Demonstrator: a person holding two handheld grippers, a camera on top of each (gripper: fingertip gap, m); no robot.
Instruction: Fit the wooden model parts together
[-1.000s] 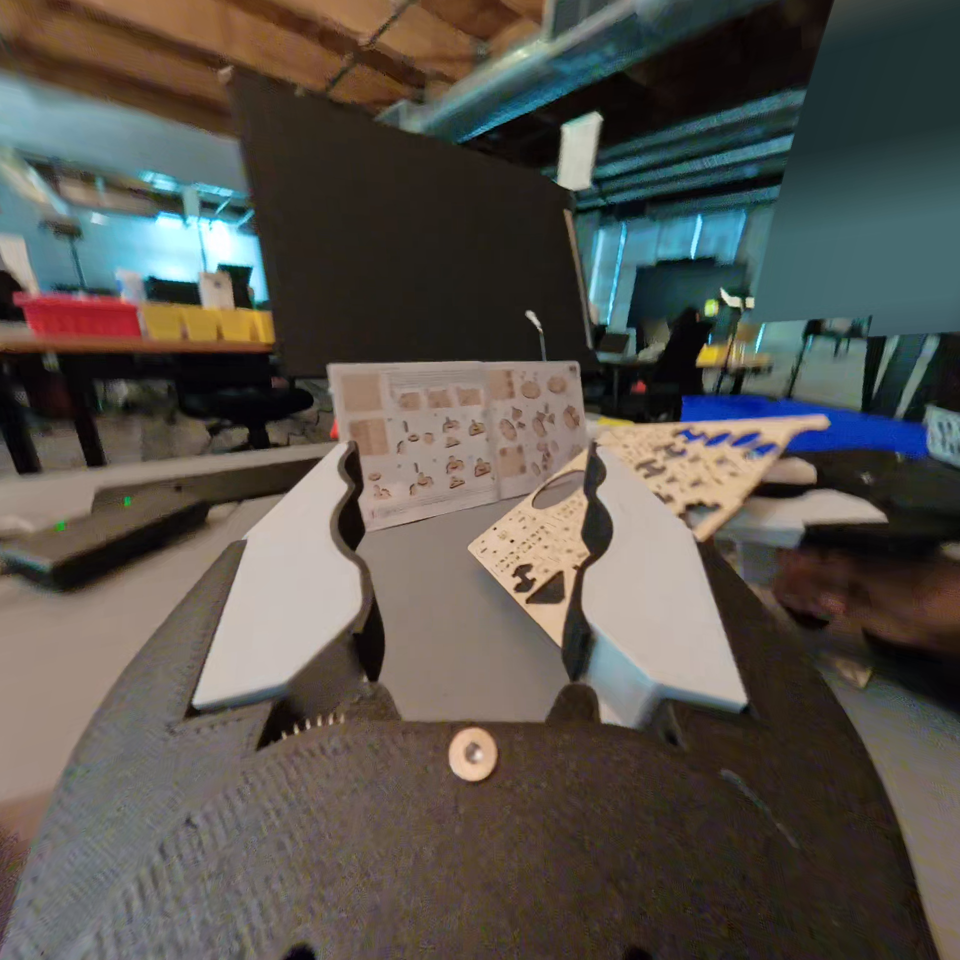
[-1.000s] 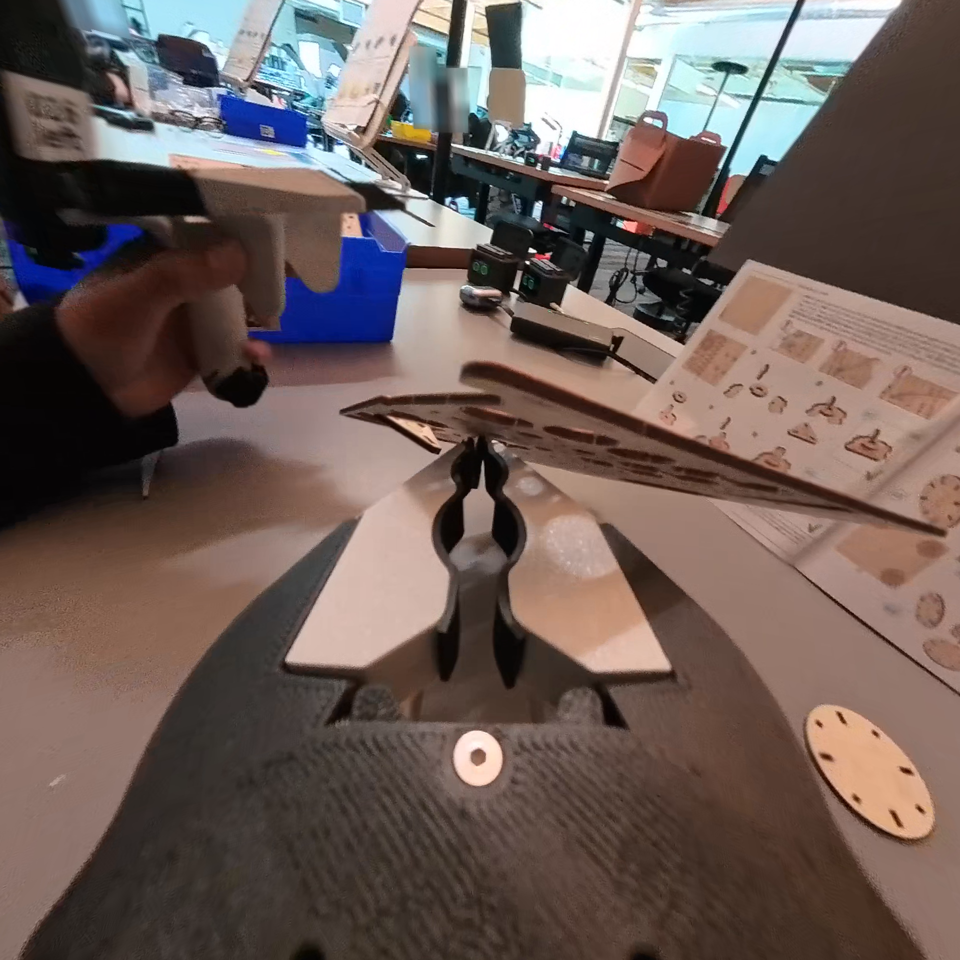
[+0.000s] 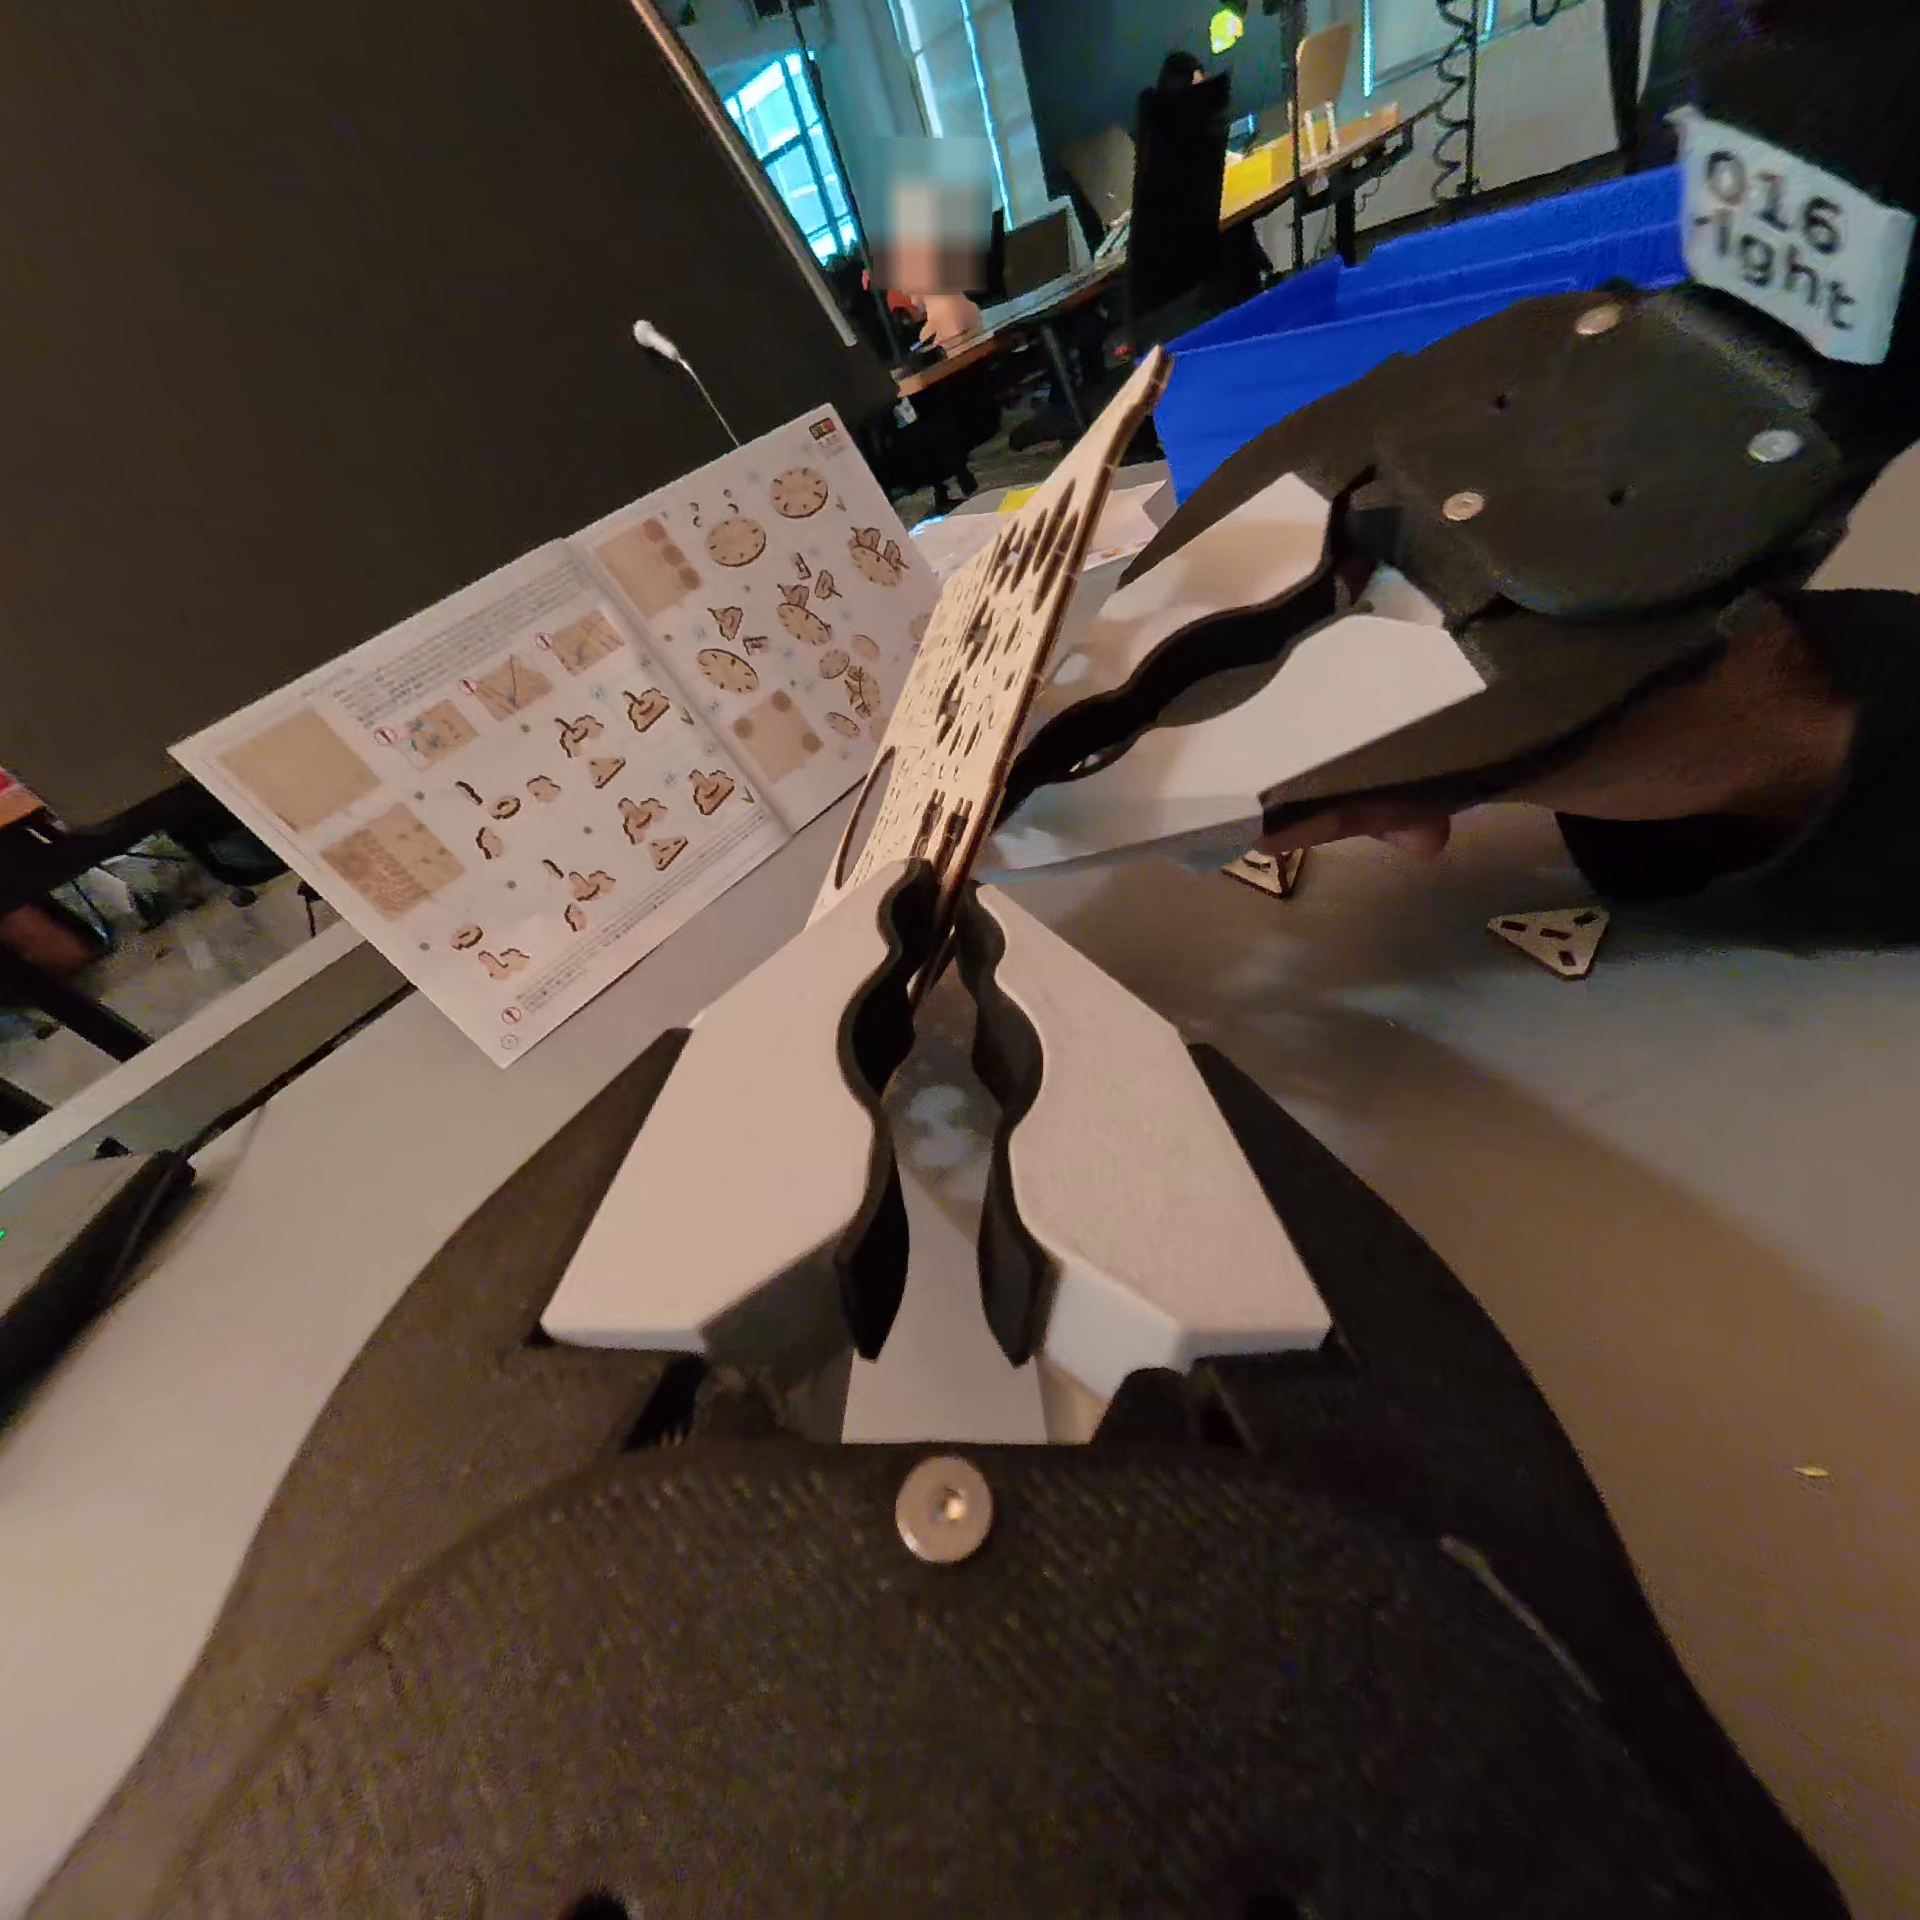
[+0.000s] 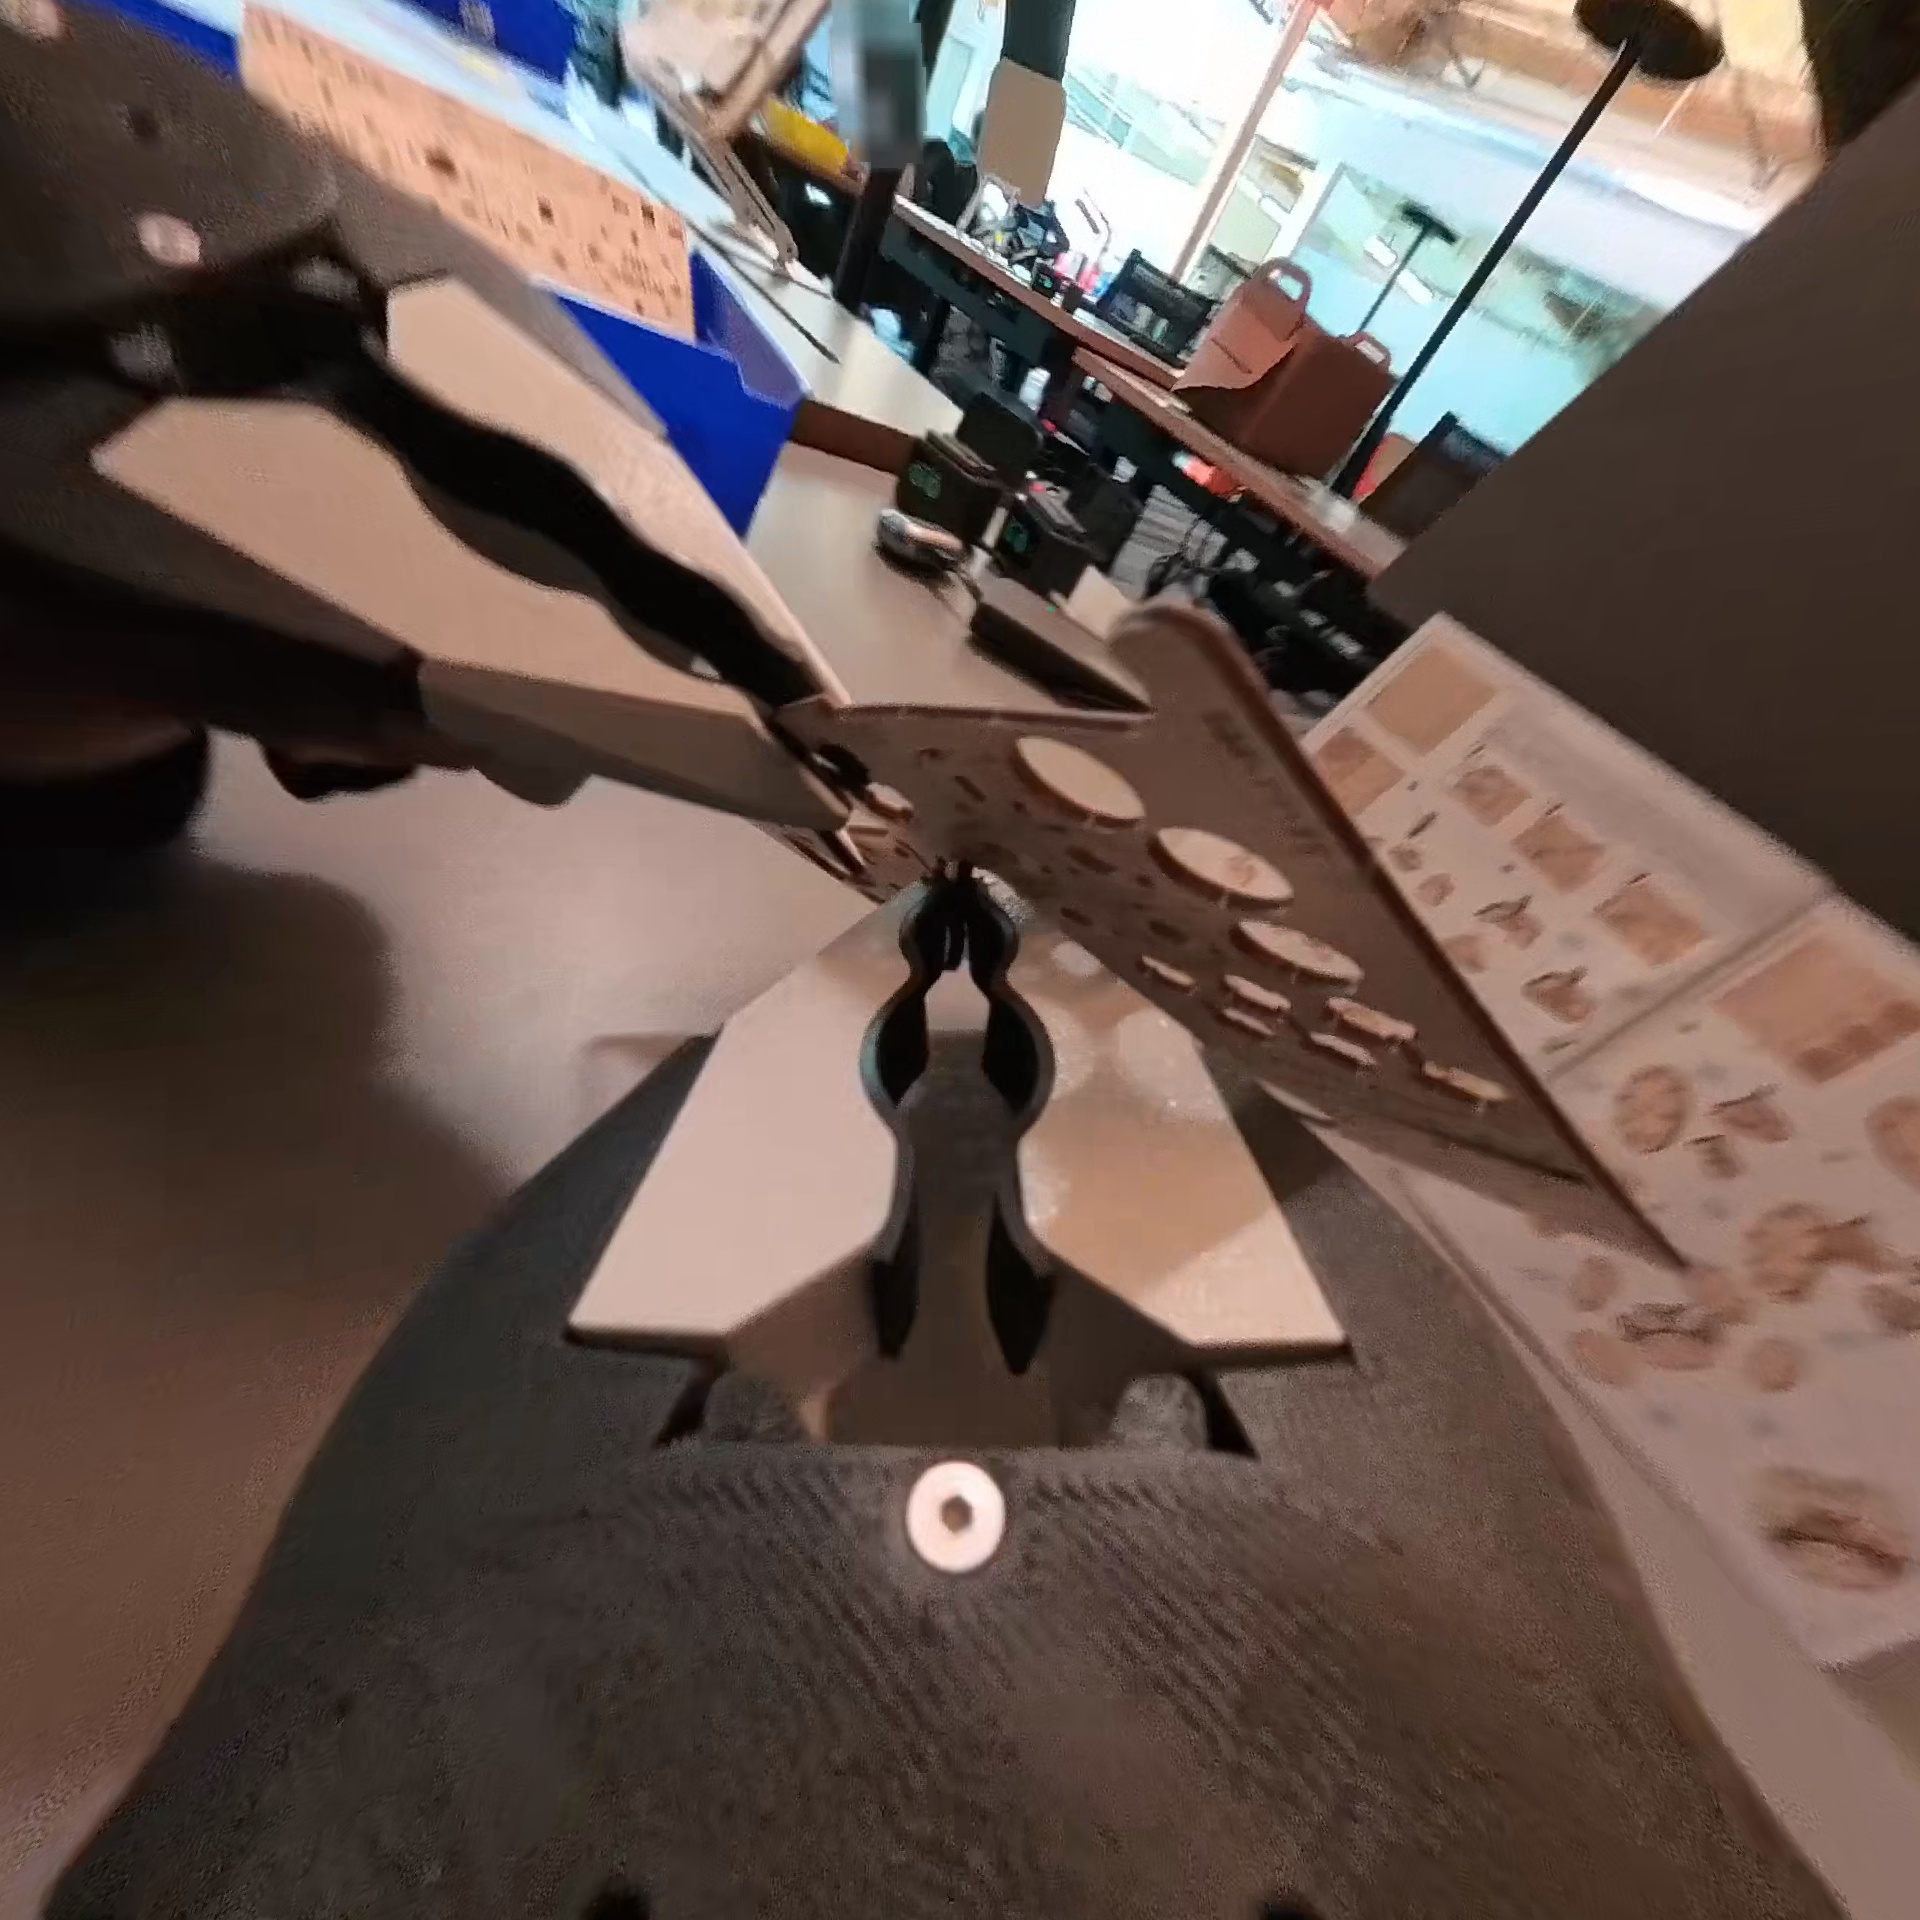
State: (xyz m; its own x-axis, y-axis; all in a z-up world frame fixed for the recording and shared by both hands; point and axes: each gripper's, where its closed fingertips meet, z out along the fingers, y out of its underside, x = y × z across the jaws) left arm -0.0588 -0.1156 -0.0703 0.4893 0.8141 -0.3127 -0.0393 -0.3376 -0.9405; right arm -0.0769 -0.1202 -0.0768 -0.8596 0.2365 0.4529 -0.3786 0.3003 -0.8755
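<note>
Nearest, the left claw (image 3: 940, 904) pinches the lower edge of the wooden puzzle sheet (image 3: 977, 665); the right claw (image 4: 951, 883) clamps its other side, holding it above the tabletop (image 3: 1455, 1091). Best to grip firmly, flexing gently. An instruction booklet (image 3: 582, 727) lies beyond.

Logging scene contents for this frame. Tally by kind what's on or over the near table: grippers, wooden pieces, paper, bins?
Grippers: 2, left gripper and right gripper, both shut on the sheet
Perforated wooden sheet: 1
Loose wooden triangles: 2
Open instruction booklet: 1
Blue bin: 1
Total: 7
</note>
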